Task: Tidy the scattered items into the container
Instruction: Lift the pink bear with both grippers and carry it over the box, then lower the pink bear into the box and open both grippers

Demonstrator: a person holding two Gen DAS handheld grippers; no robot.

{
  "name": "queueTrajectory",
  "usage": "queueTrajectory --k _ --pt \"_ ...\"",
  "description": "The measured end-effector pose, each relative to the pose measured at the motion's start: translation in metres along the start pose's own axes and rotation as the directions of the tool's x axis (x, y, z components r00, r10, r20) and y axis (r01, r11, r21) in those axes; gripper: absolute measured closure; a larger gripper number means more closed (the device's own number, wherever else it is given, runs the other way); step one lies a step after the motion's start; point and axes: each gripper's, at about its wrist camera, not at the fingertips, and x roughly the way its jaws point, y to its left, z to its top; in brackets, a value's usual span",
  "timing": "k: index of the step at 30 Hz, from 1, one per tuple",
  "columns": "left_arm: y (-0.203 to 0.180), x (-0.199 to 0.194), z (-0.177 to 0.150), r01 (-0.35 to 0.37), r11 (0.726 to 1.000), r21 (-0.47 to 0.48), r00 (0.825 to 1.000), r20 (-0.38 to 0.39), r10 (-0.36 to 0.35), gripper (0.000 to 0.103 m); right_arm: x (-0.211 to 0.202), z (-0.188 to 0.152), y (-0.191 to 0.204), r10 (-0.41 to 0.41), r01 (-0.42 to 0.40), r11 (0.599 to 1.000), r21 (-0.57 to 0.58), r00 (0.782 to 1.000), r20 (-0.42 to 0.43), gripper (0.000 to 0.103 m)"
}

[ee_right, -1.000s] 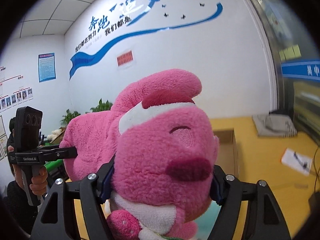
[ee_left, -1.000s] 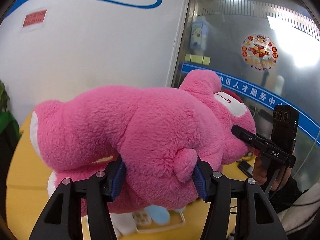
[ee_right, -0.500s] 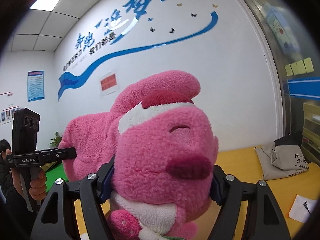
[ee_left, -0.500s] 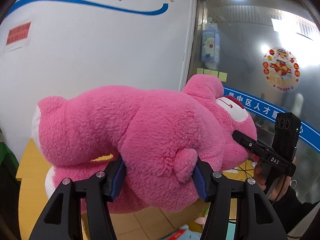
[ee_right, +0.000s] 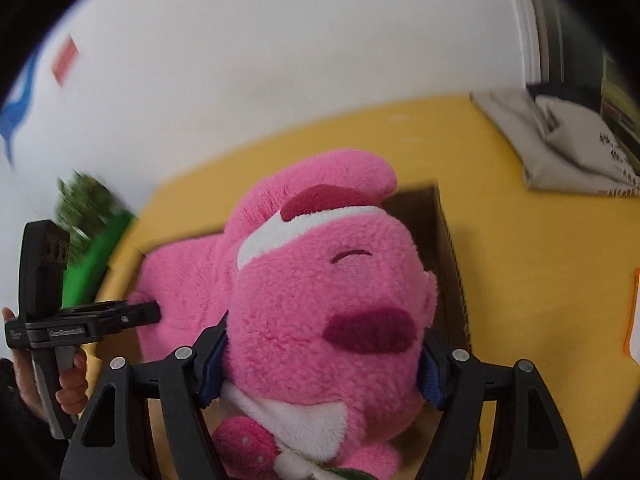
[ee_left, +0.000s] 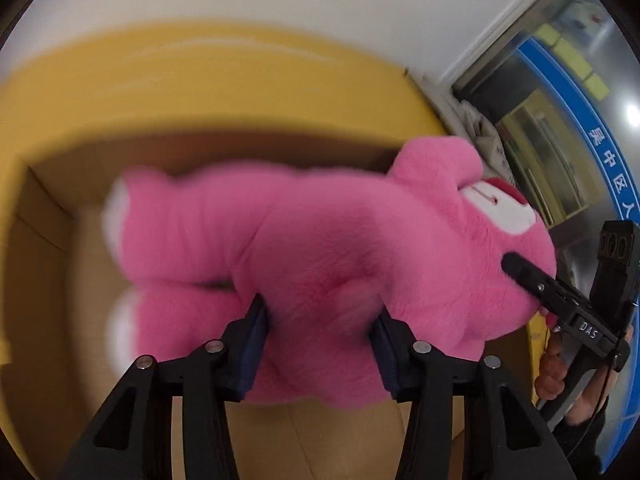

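Hanging over the open cardboard box (ee_left: 48,216), the pink plush bear (ee_left: 320,248) is held by both grippers. The left gripper (ee_left: 318,344) has its fingers clenched on the bear's body, and the right gripper (ee_right: 322,364) grasps its head. The box sits on the yellow worktop (ee_right: 520,248), with a grey cloth bag (ee_right: 560,148) near the far right corner.
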Motion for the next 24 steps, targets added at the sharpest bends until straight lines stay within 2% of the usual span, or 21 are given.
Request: queueTrajectory --k 1,2,4,6,10,12,14,15,17,19,22,24 --pt "0.003 0.001 0.001 0.01 1.0 -0.009 1.0 0.027 -0.009 0.043 0.013 -0.003 -0.002 -0.052 0.052 0.999 0.0 0.999 -0.015 0.029" --pt "0.001 -0.001 0.002 -0.002 1.0 -0.002 0.999 0.035 0.002 0.043 0.018 -0.004 -0.005 -0.067 0.067 0.998 0.004 0.998 -0.009 0.029" --pt "-0.002 -0.001 0.003 -0.054 0.998 0.035 0.998 0.039 0.052 0.029 0.019 -0.003 -0.014 -0.048 0.049 0.998 0.028 0.999 -0.015 0.025" --pt "0.0 0.003 0.004 -0.08 0.996 0.036 0.996 0.04 0.078 0.022 0.02 -0.004 -0.019 -0.044 0.045 0.998 0.052 0.999 -0.018 0.02" --pt "0.002 -0.001 0.0 -0.053 0.999 0.003 0.997 0.05 0.052 0.021 0.018 -0.008 -0.019 -0.033 0.034 0.998 0.062 0.999 -0.011 0.015" --pt "-0.008 -0.015 -0.001 -0.076 0.997 0.027 0.994 0.075 0.073 0.021 0.014 -0.003 -0.012 -0.034 0.035 0.997 0.073 0.999 -0.015 0.014" --pt "-0.022 -0.043 -0.008 -0.121 0.99 0.078 0.983 0.147 0.109 0.022 0.001 -0.003 -0.01 -0.053 0.053 0.997 0.063 0.999 0.006 0.01" --pt "-0.029 -0.061 -0.015 -0.148 0.984 0.099 0.973 0.193 0.127 0.022 -0.012 -0.003 -0.007 -0.074 0.073 0.997 0.04 0.996 0.041 0.009" --pt "-0.041 -0.099 -0.033 -0.181 0.976 0.117 0.949 0.28 0.143 0.014 -0.041 -0.007 0.003 -0.081 0.082 0.997 -0.004 0.991 0.102 0.009" --pt "-0.054 -0.138 -0.053 -0.212 0.969 0.127 0.919 0.363 0.153 0.0 -0.07 -0.015 0.011 -0.052 0.058 0.998 -0.036 0.988 0.143 0.009" --pt "-0.076 -0.193 -0.098 -0.286 0.951 0.121 0.852 0.486 0.194 0.0 -0.119 -0.037 0.029 -0.037 0.056 0.995 -0.084 0.976 0.216 0.0" --pt "-0.084 -0.216 -0.124 -0.324 0.942 0.094 0.816 0.531 0.227 0.0 -0.144 -0.053 0.042 -0.041 0.07 0.992 -0.103 0.966 0.256 0.0"
